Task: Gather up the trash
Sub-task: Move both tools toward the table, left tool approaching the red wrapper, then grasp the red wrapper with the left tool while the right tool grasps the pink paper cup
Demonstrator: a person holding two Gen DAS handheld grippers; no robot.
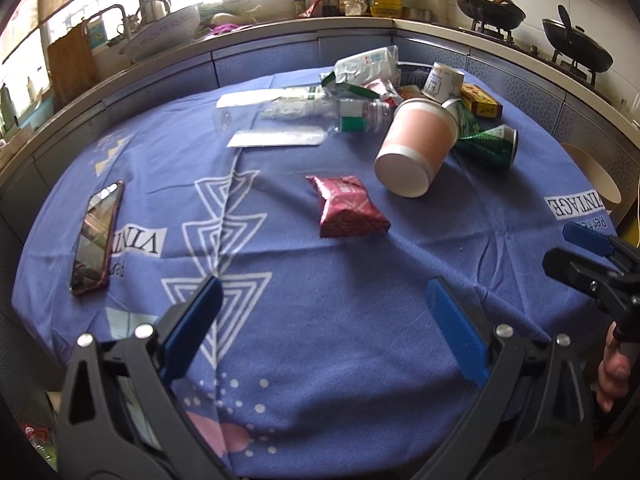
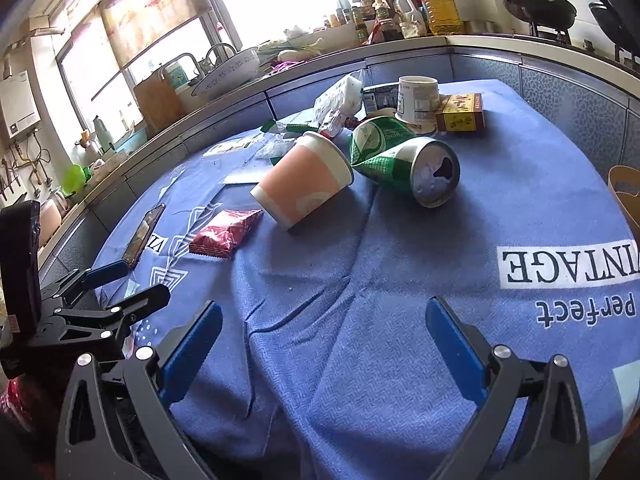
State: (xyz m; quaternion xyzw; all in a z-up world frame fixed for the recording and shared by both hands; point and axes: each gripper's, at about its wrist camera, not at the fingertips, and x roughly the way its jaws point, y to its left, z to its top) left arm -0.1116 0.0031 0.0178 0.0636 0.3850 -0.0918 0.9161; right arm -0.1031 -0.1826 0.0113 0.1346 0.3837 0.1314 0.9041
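Nothing is picked up yet; the step in hand looks like the opening one, choosing a first piece of trash and reaching for it. Both tools hang over the near edge of the bench [image 1: 340,320], which is draped in a blue cloth. The left gripper [image 1: 324,328] has its jaws spread wide with nothing between them, and the right gripper [image 2: 324,344] is spread and bare in the same way.

Take the pink cup [image 1: 416,146] as the landmark. It lies on its side near the middle of the bench, base toward the cameras. Just left of it and nearer, lying alone, is a red wrapper [image 1: 346,208]. Touching the cup on its right is a crushed green can [image 2: 404,164], open top facing the right gripper. Behind the cup are a clear bottle [image 1: 320,114], flat white packets, a white tub [image 2: 416,98], a yellow box [image 2: 460,112] and a crumpled white bag [image 1: 368,64]; how these overlap is hard to make out from here. Far left of the cup lies a phone [image 1: 96,236], which I judge is not trash.

A brown paper rim at the right edge, beyond the cup, may be the bin, though too little shows to be sure.

The wrapper seems the easiest first target for the left gripper: come down over it, jaws astride its short sides, then pinch. The right gripper is better placed for the can, and closing on it without nudging the cup calls for care.
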